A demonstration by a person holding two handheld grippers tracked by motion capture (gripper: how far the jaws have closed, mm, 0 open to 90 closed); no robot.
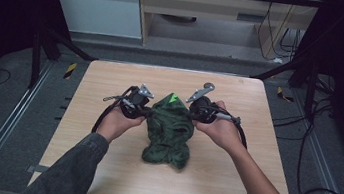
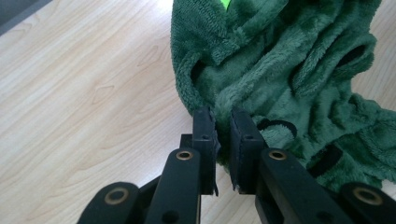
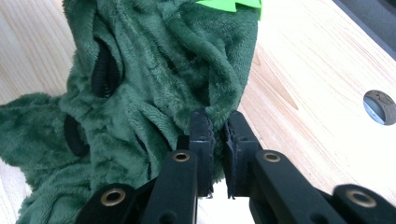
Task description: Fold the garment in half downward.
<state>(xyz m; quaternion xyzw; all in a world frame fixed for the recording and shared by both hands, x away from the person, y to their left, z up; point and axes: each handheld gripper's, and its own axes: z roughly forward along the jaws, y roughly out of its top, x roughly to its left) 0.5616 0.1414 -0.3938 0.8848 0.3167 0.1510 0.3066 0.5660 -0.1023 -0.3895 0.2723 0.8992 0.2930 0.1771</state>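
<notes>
On the middle of the tabletop (image 1: 101, 158) lies the crumpled green fleece garment (image 1: 169, 132), with bare wood open on every side. I hold my left tool (image 2: 223, 122) nearly closed, jaws pinching a fold at the garment's left edge; my right tool (image 3: 217, 122) is likewise clamped on a fold at its right edge. From above, both tools flank the garment's upper part. The right gripper view shows a bright green patch (image 3: 231, 4) and a round hole (image 3: 380, 106) in the wood.
</notes>
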